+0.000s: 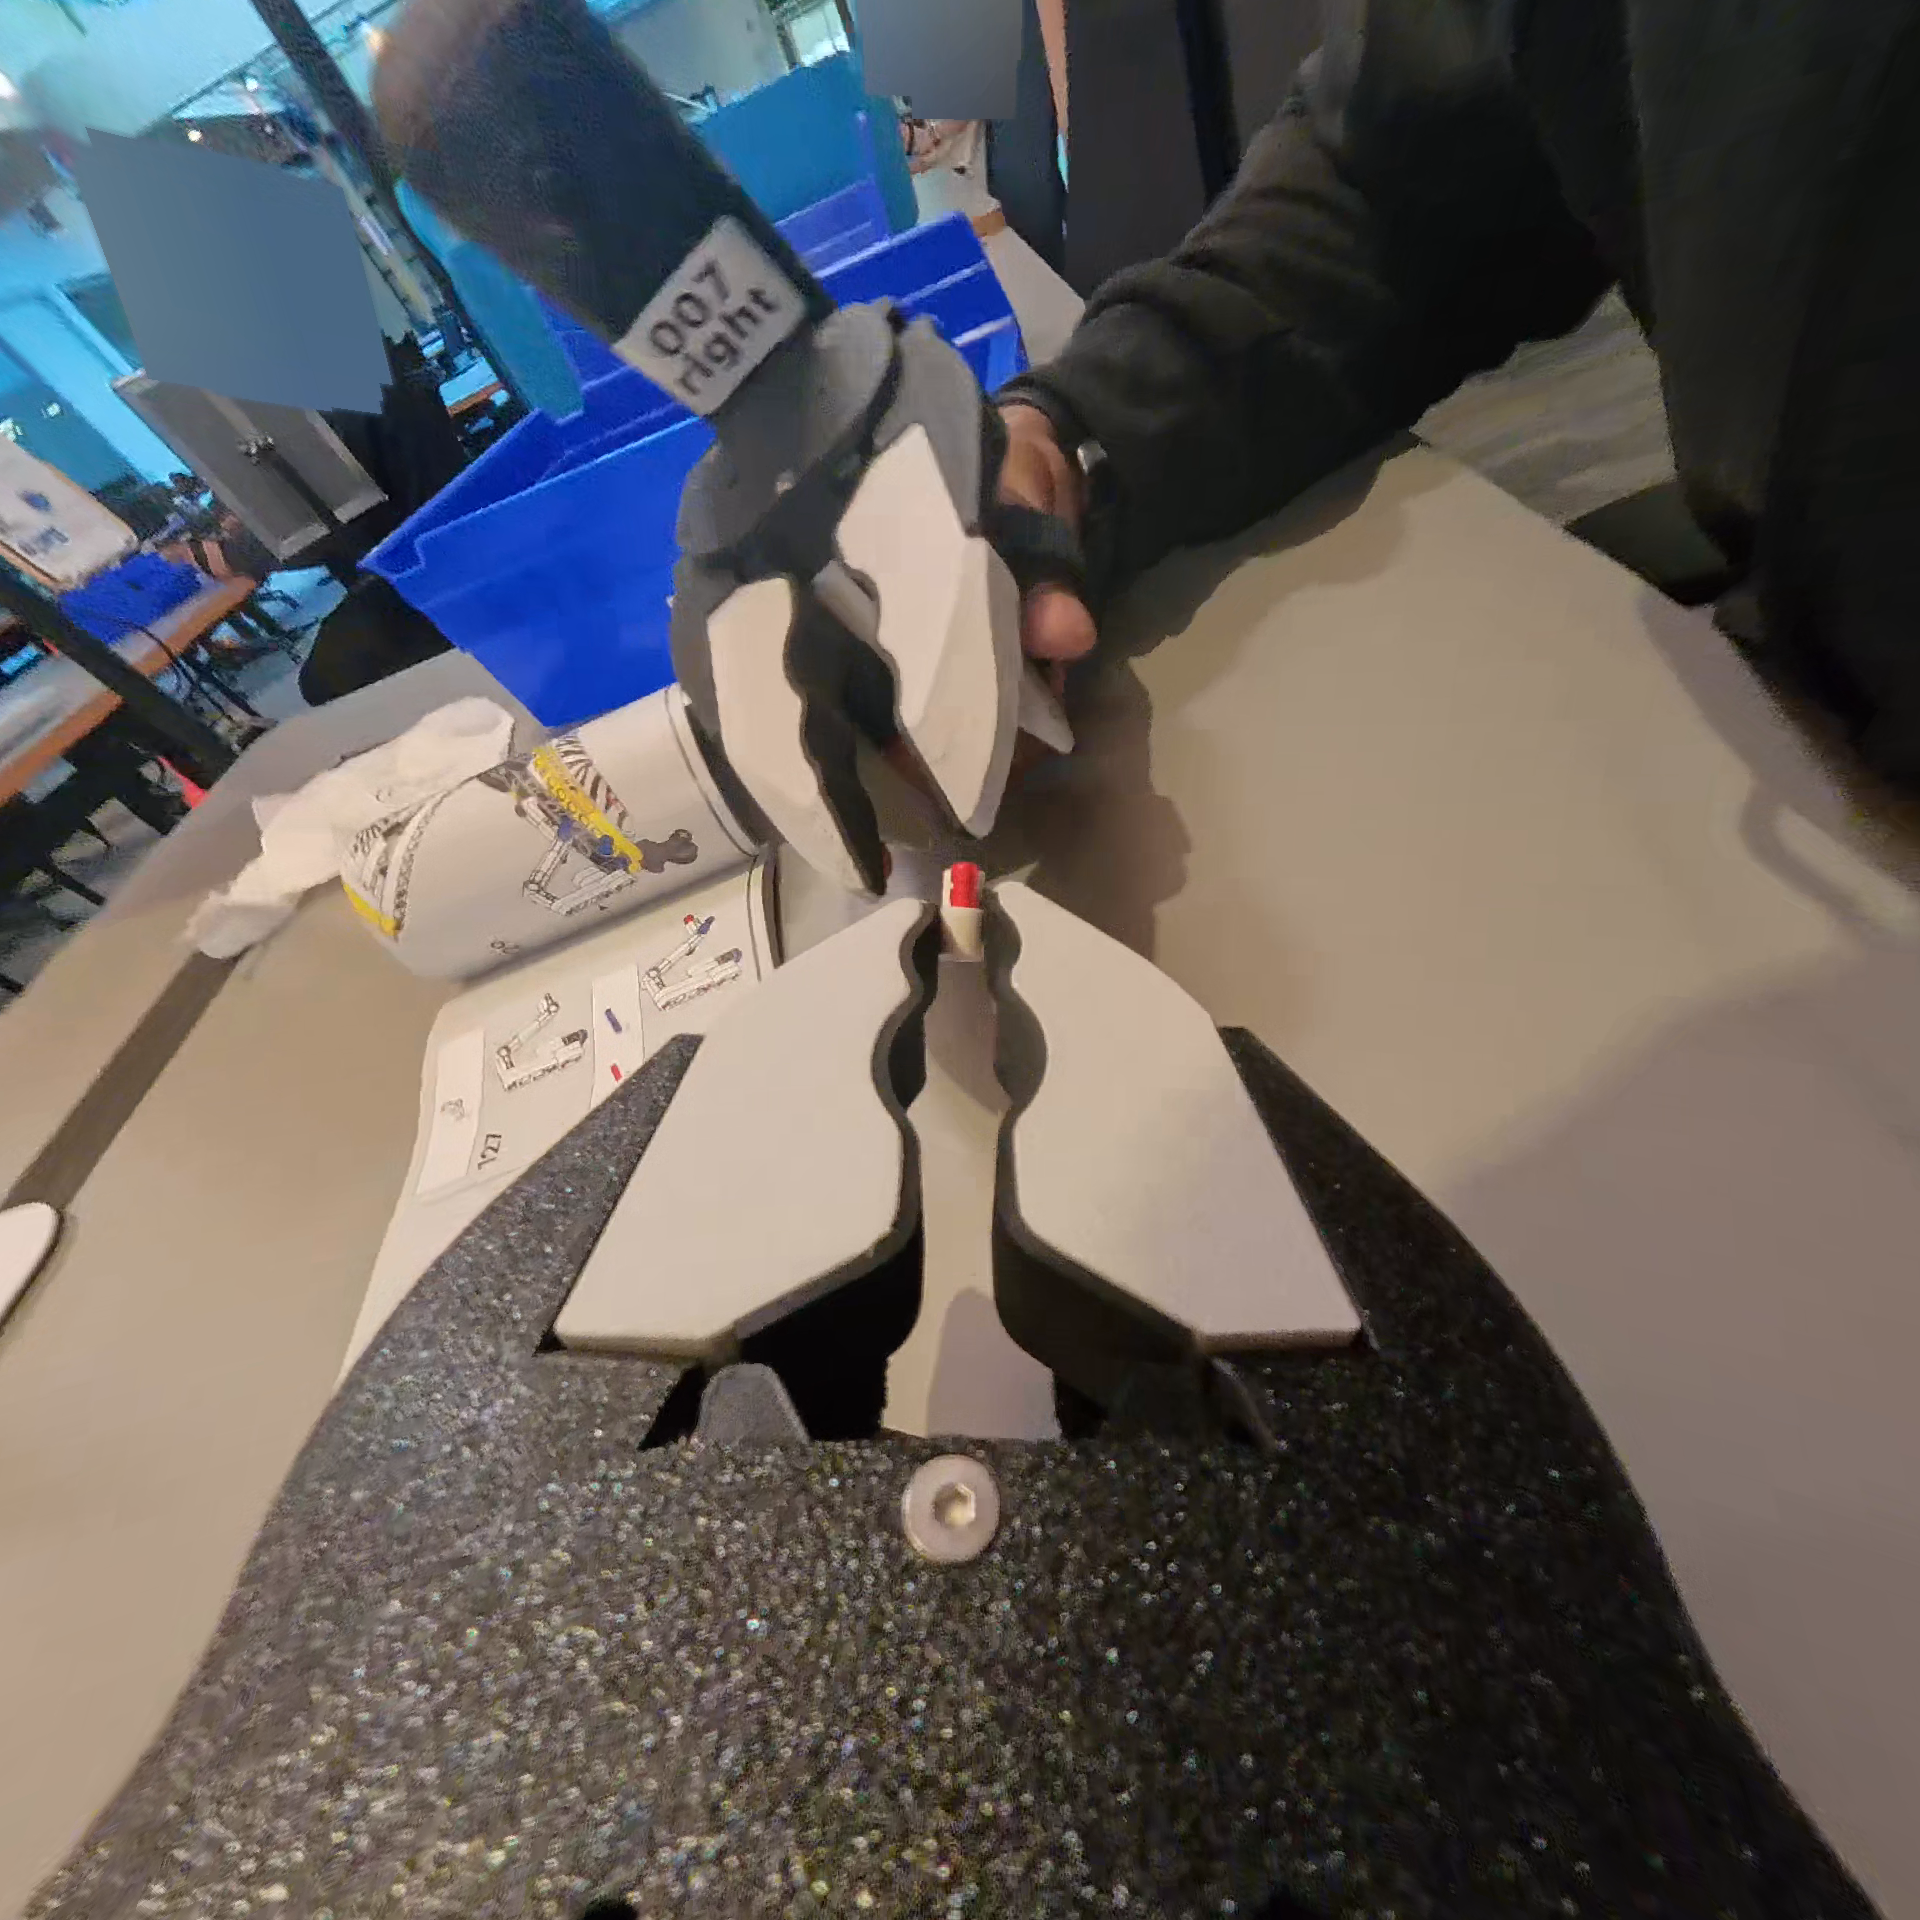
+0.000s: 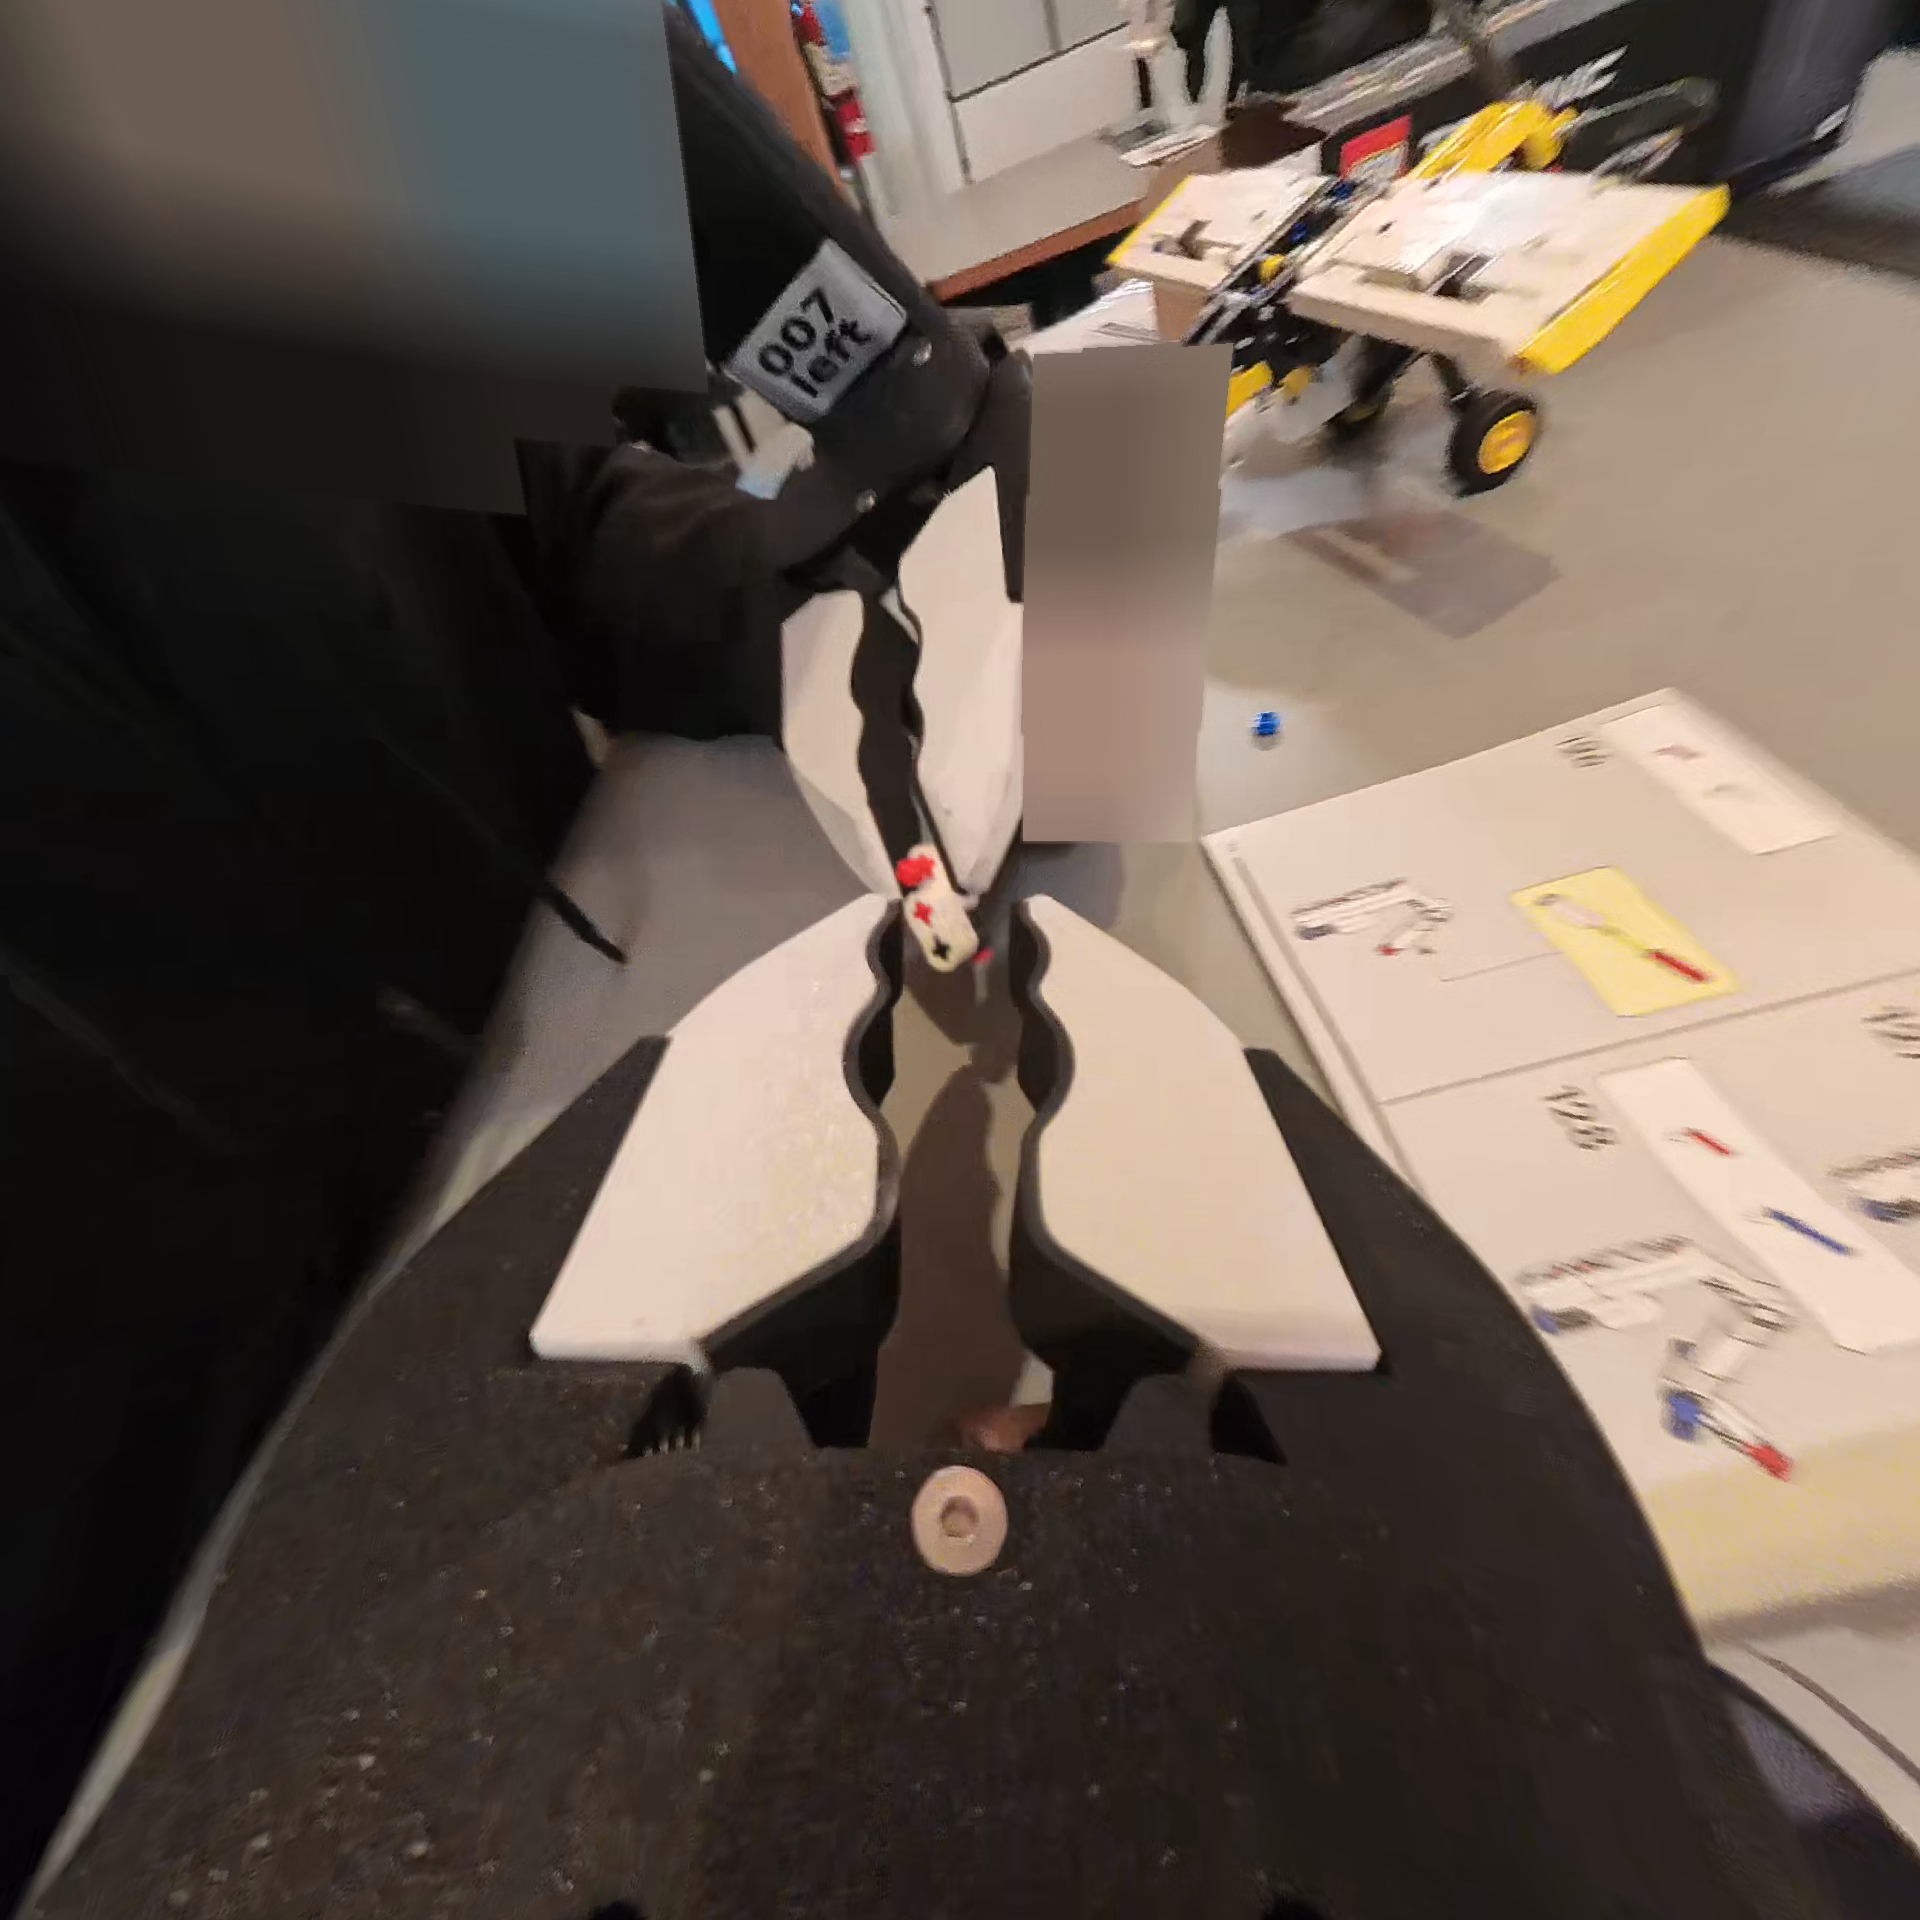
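Observation:
My left gripper (image 1: 961,914) is shut on a small white brick piece with a red pin (image 1: 961,927), held just above the grey table (image 1: 1455,935). In the right wrist view the left gripper (image 2: 940,878) comes down from above with the same piece (image 2: 940,930) at its tips. My right gripper (image 2: 956,920) is open. The piece hangs between its fingertips, with a gap to the right pad. In the left wrist view the right gripper (image 1: 928,860) points down at the piece, and its tips stand apart from it.
An open instruction booklet (image 1: 540,1049) (image 2: 1558,1039) lies on the table, one page curled up. Crumpled white wrapping (image 1: 343,800) and blue bins (image 1: 582,540) stand behind it. A yellow and white model vehicle (image 2: 1403,270) and a small blue piece (image 2: 1265,727) are farther off. A dark-sleeved hand (image 1: 1049,582) holds the right gripper. Less than 4 cm separates the two grippers' tips.

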Available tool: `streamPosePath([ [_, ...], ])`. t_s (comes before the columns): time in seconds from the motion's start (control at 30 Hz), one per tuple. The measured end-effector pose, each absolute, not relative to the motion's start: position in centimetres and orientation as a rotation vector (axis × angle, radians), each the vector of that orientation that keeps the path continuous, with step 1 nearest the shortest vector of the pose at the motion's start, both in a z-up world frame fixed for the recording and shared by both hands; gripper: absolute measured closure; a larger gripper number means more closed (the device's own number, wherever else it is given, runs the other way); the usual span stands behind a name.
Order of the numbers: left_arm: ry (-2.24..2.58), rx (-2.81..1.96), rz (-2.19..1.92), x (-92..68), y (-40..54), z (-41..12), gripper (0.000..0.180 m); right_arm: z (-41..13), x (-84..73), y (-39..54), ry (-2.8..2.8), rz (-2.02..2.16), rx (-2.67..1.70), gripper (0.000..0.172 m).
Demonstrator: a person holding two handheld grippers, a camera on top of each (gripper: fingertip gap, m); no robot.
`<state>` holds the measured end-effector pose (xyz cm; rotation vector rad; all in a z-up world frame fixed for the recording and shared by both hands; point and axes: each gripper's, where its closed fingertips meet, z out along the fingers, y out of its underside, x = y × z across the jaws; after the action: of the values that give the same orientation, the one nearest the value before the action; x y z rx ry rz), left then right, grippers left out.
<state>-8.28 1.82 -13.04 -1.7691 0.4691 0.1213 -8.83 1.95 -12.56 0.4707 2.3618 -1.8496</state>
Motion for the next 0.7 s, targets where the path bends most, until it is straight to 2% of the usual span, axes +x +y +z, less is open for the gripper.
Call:
streamPosePath([
  [0.23, 0.326, -1.813, -0.049, -8.5, 1.8, -12.7, 0.172, -13.7, -8.3, 1.3, 2.678, -1.841, 0.318, 0.151],
  [0.3, 0.323, -1.829, -0.089, -8.0, 1.9, -12.9, 0.172, -14.1, -7.8, 1.0, 2.743, -1.81, 0.268, 0.154],
  [0.37, 0.302, -1.824, -0.14, -7.5, 2.0, -12.7, 0.172, -14.1, -7.9, 0.9, 2.774, -1.812, 0.277, 0.164],
  [0.57, 0.097, -1.69, -0.238, -9.1, 2.0, -10.6, 0.161, -11.3, -9.1, 1.3, 2.408, -2.004, 0.527, 0.165],
  [0.7, 0.023, -1.648, -0.301, -9.5, 2.0, -10.1, 0.16, -11.4, -9.6, 1.5, 2.332, -1.997, 0.603, 0.164],
])
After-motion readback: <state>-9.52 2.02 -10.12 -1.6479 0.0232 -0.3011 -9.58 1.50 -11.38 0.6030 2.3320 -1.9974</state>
